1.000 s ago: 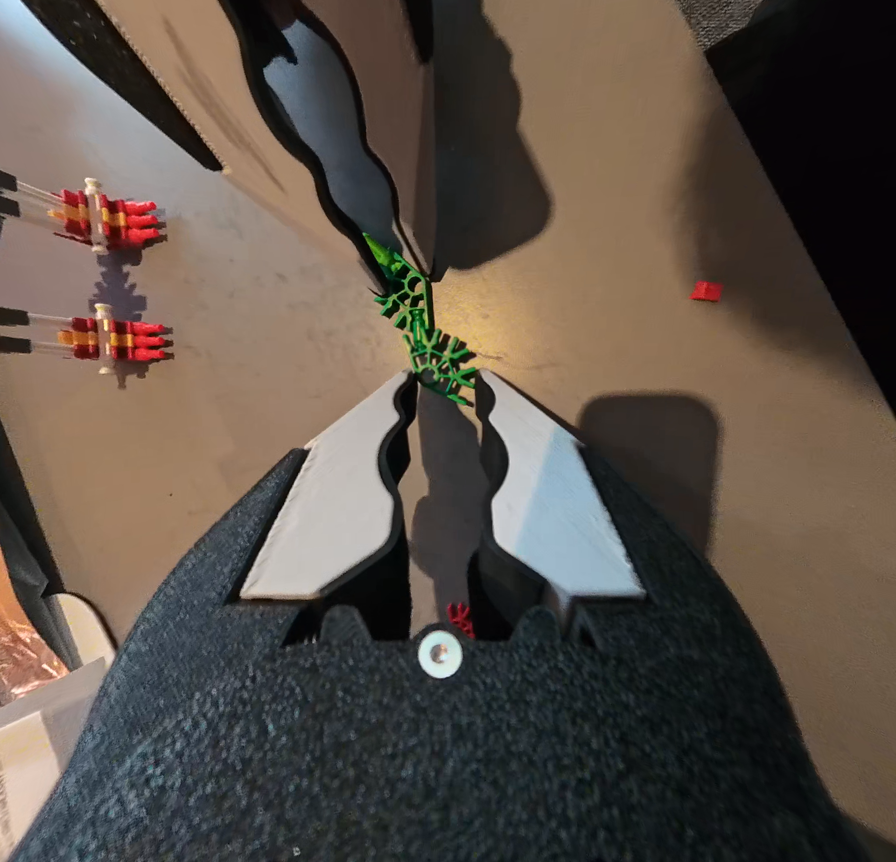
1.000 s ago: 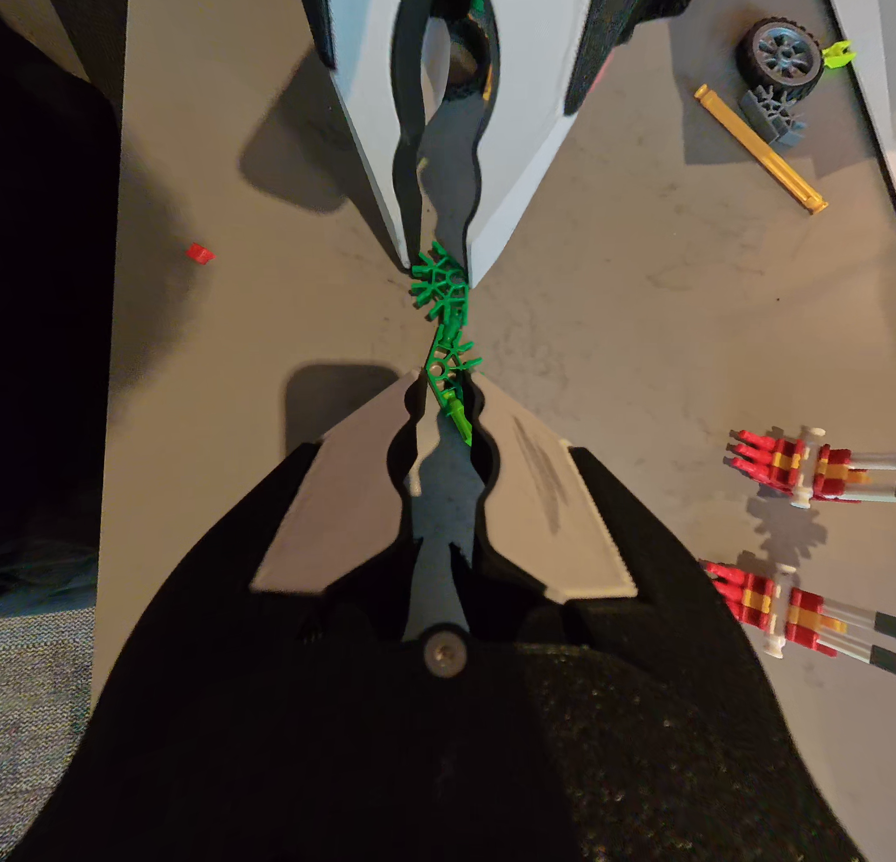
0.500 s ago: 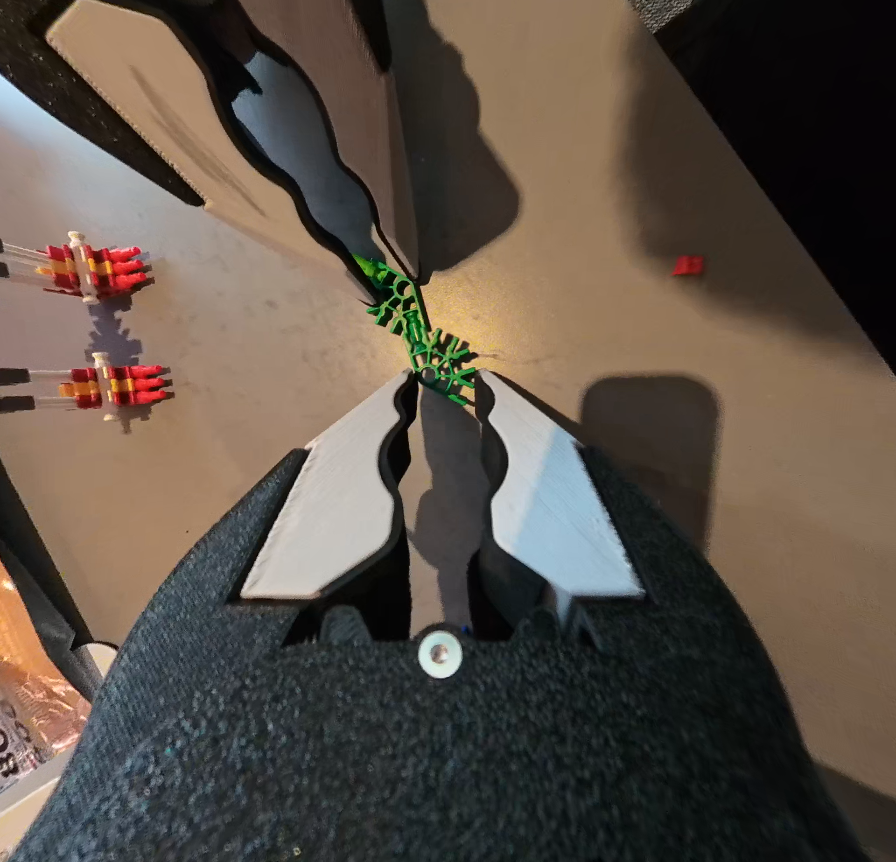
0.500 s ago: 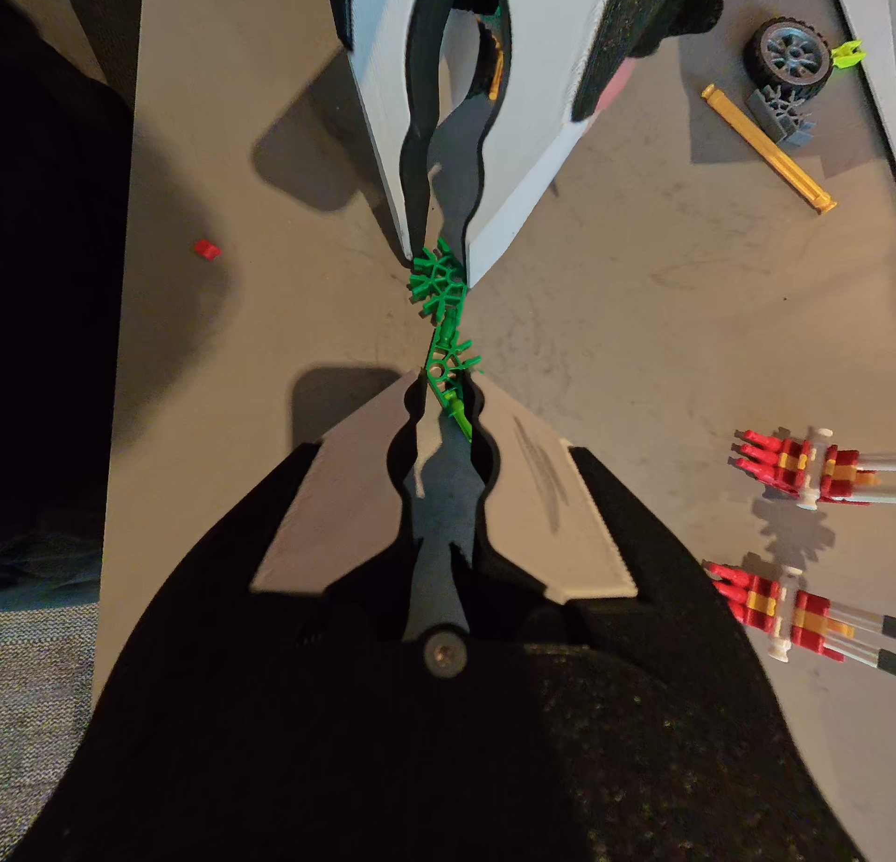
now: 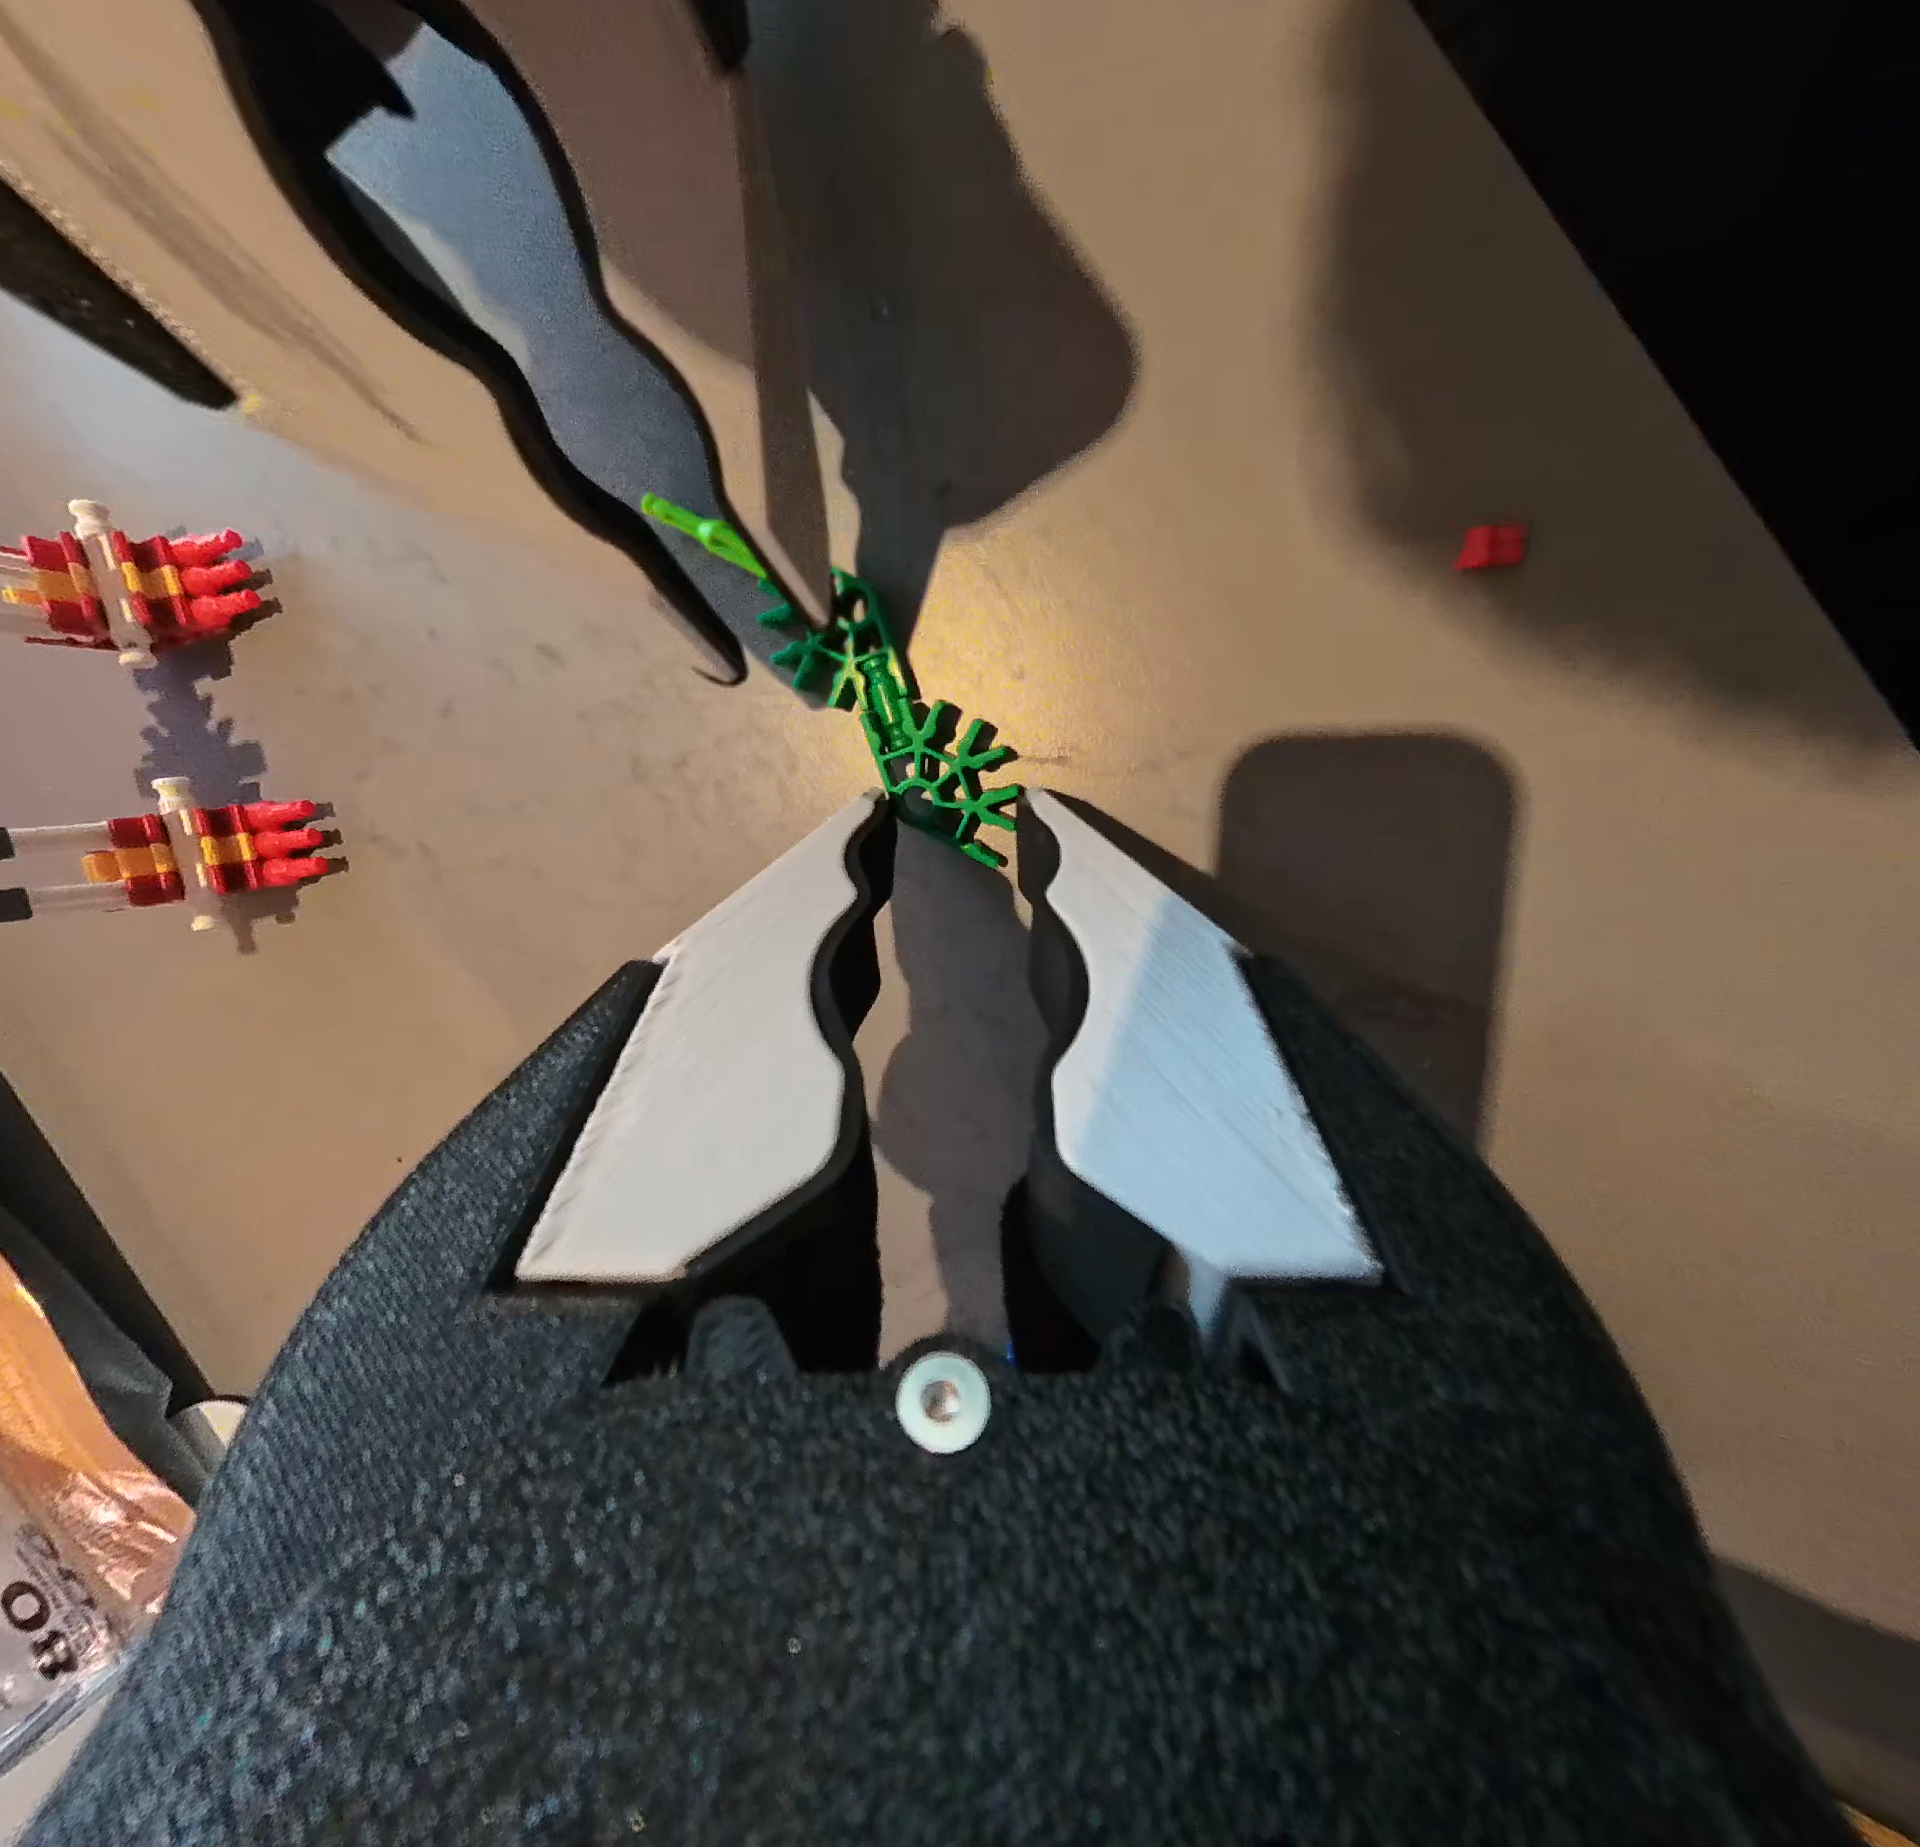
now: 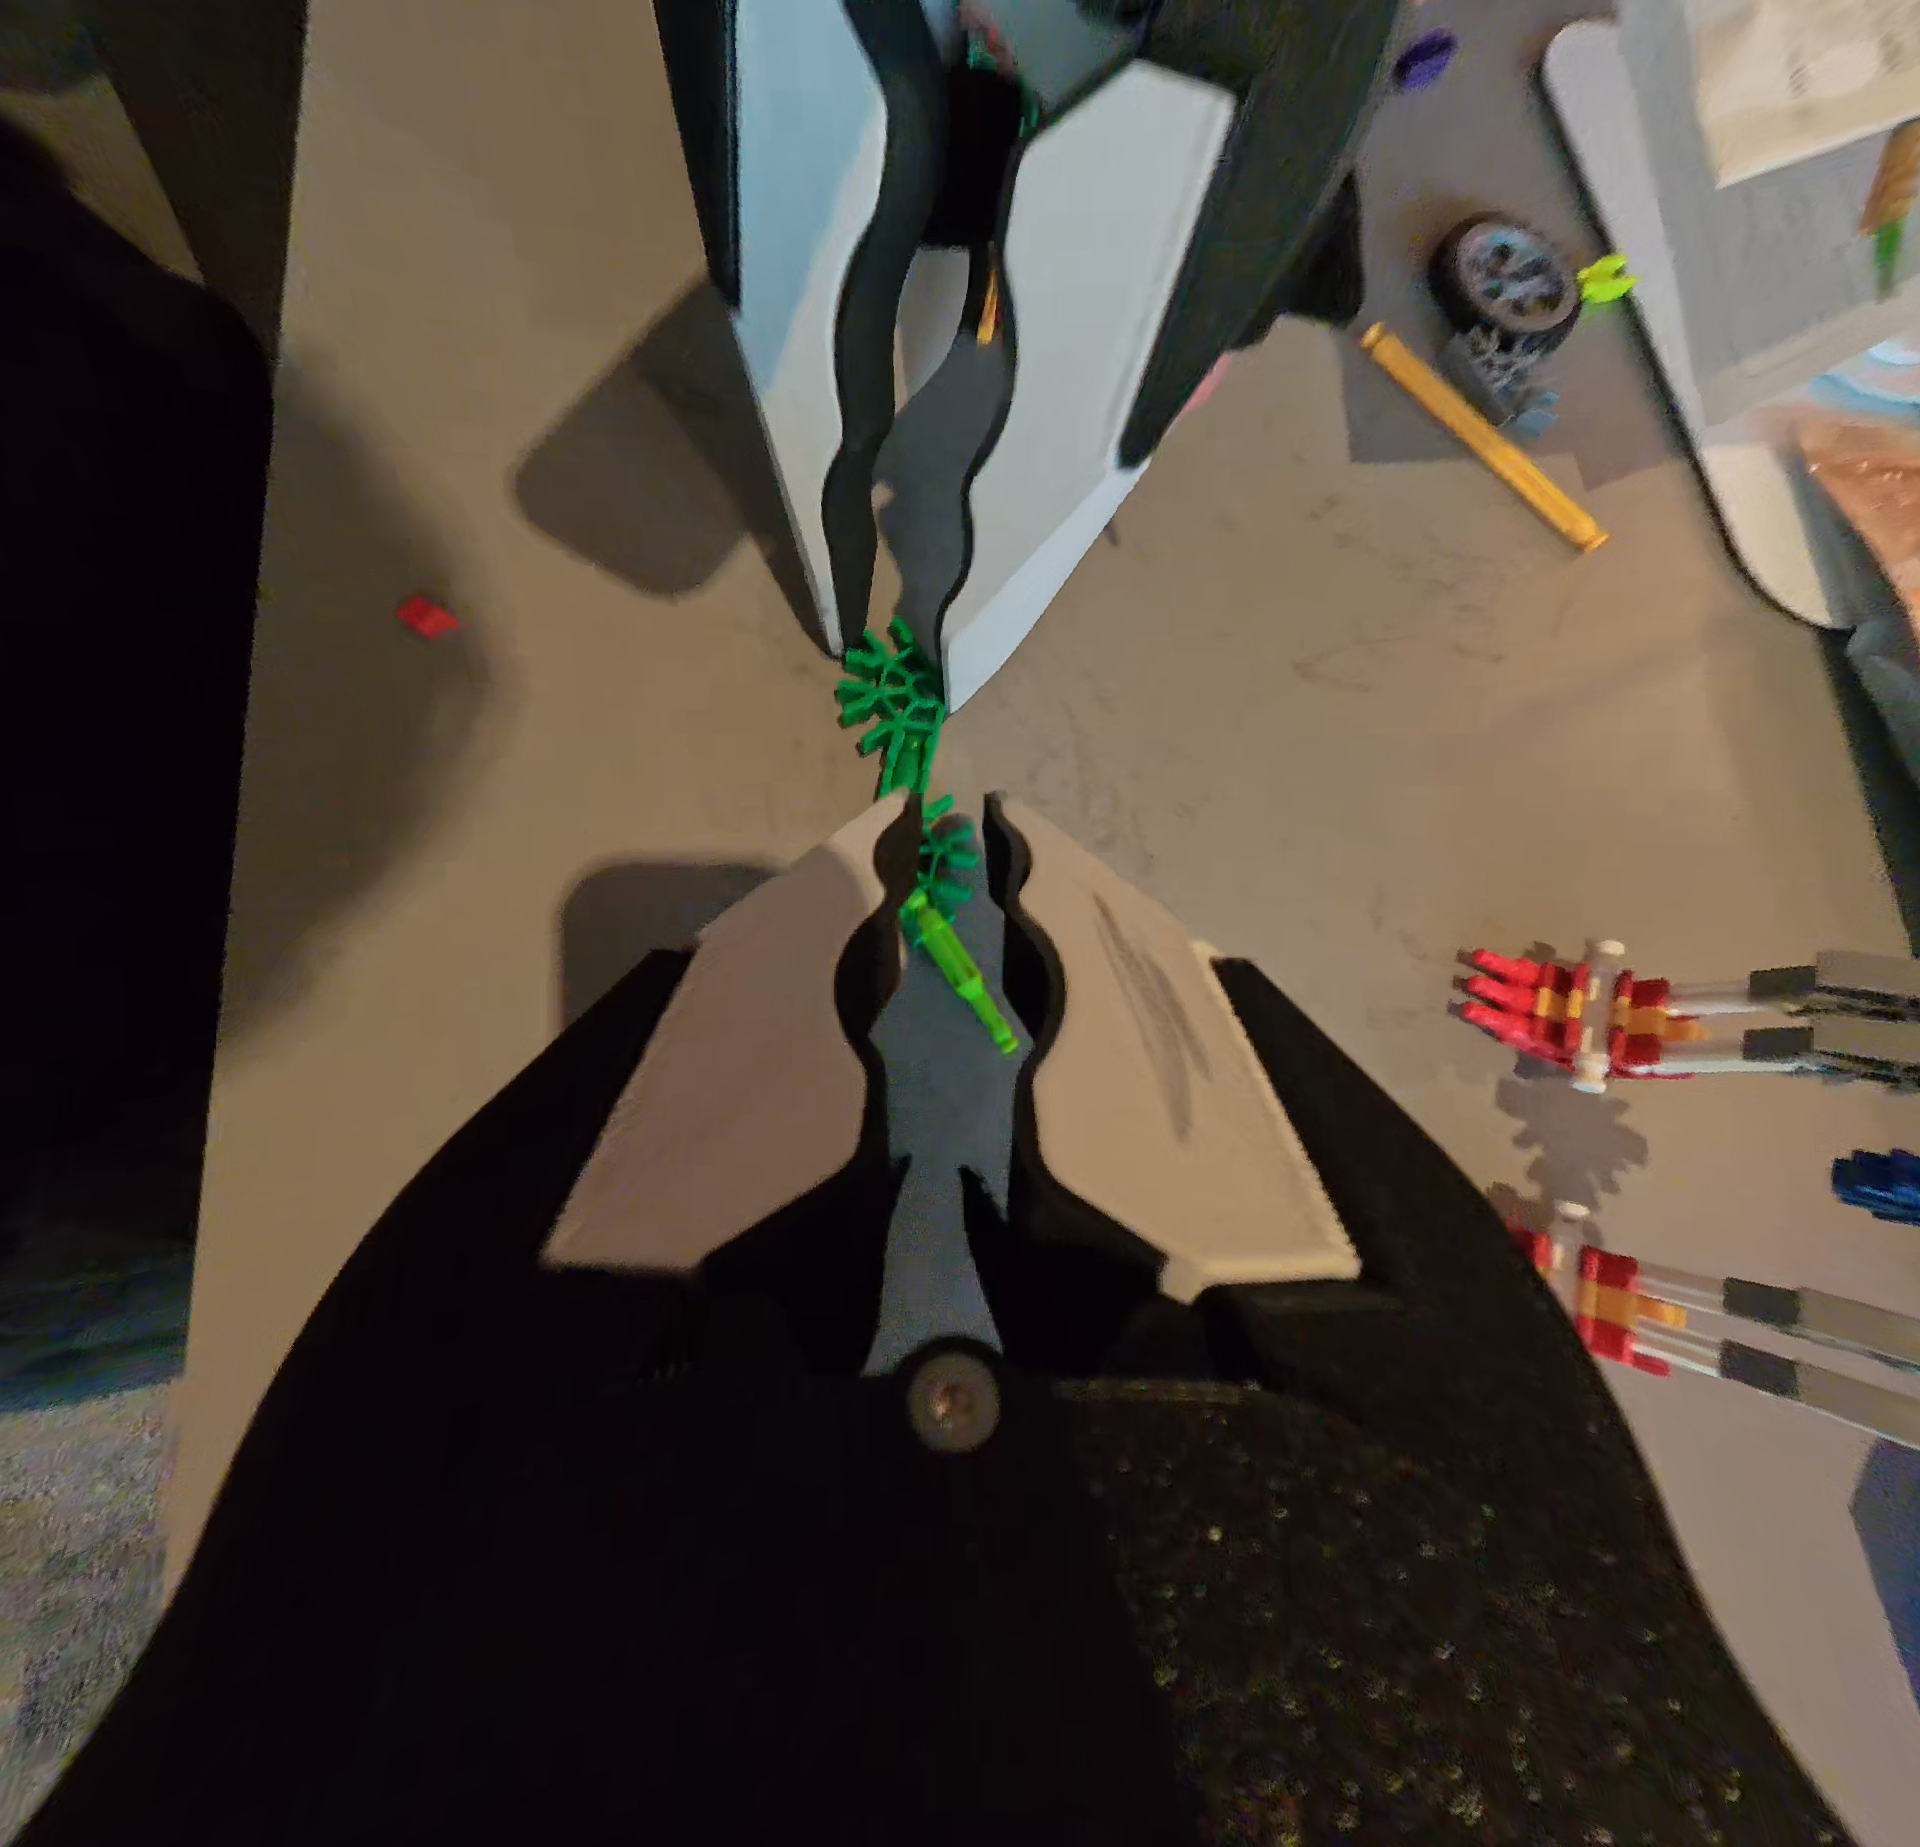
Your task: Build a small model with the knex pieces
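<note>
My left gripper [image 5: 951,798] is shut on a dark green snowflake-shaped connector [image 5: 951,769] just above the tan table [image 5: 1195,654]. My right gripper [image 6: 943,808] faces it tip to tip and is shut on a second green connector [image 6: 948,855] with a light green rod [image 6: 961,971] lying back between its fingers. In the left wrist view the right gripper [image 5: 821,623] comes down from the top with its connector [image 5: 816,644] and rod [image 5: 691,530]. In the right wrist view the left gripper [image 6: 894,644] holds its connector [image 6: 888,696]. The two connectors sit end to end; whether they are joined is unclear.
Two red and yellow assemblies on clear rods [image 5: 156,582] [image 5: 208,852] lie to one side, also in the right wrist view [image 6: 1558,1018] [image 6: 1600,1298]. A small red piece [image 5: 1491,545] lies near the table's dark edge. A wheel [image 6: 1507,280], a yellow rod [image 6: 1486,436] and a white tray [image 6: 1662,239] lie farther off.
The right gripper's connector and light green rod now sit deeper between its fingers, with more of the rod showing. Both grippers have tilted and shifted slightly while still gripping.
</note>
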{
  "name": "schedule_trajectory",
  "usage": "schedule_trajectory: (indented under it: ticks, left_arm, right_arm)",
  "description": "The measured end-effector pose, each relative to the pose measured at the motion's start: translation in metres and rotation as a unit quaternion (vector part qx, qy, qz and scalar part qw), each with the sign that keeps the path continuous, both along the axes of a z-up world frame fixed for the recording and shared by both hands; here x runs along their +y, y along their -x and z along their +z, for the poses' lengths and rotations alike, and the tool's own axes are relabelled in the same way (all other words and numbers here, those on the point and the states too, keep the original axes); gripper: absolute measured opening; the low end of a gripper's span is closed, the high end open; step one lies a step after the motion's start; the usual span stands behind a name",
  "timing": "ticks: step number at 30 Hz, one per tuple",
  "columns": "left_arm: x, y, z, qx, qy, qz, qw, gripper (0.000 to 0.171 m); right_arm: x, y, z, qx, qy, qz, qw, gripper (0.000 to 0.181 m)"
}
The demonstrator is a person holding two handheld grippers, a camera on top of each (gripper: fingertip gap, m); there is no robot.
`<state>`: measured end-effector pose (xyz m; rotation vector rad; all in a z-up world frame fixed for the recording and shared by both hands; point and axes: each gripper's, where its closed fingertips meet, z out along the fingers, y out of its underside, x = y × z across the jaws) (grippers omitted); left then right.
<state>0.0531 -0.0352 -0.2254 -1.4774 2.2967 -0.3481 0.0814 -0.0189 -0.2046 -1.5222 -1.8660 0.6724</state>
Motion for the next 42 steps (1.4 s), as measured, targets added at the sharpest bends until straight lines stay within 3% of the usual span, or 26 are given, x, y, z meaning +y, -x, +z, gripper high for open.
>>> schedule_trajectory:
  ticks: [4,9,26,29,33,38,42]
  left_arm:
    - [0.0,0.0,0.0,0.008,-0.001,-0.001,1.0,0.022]
    - [0.0,-0.001,0.0,0.012,0.002,-0.004,1.0,0.022]
    - [-0.002,-0.002,-0.002,0.008,0.052,0.016,0.998,0.022]
    - [0.005,0.004,0.003,-0.008,0.033,0.056,0.998,0.034]
    - [0.01,0.029,0.023,-0.038,0.006,0.117,0.992,0.033]
    - [0.009,0.09,0.051,-0.049,-0.034,0.223,0.973,0.032]
    - [-0.001,0.152,0.041,-0.004,-0.043,0.305,0.951,0.03]
  right_arm:
    - [-0.005,0.01,0.004,0.008,0.009,0.003,1.0,0.0]
    - [-0.006,0.015,-0.014,-0.026,0.006,0.001,1.0,0.0]
    - [-0.007,0.015,-0.018,-0.091,0.021,0.019,0.996,0.0]
    - [-0.005,0.011,-0.01,-0.06,0.035,-0.004,0.998,0.005]
    - [0.001,0.002,-0.009,-0.054,0.024,-0.031,0.998,0.014]
    - [0.001,-0.003,-0.01,-0.047,0.024,-0.04,0.998,0.015]
    - [0.003,-0.004,-0.015,-0.05,0.017,-0.046,0.998,0.015]
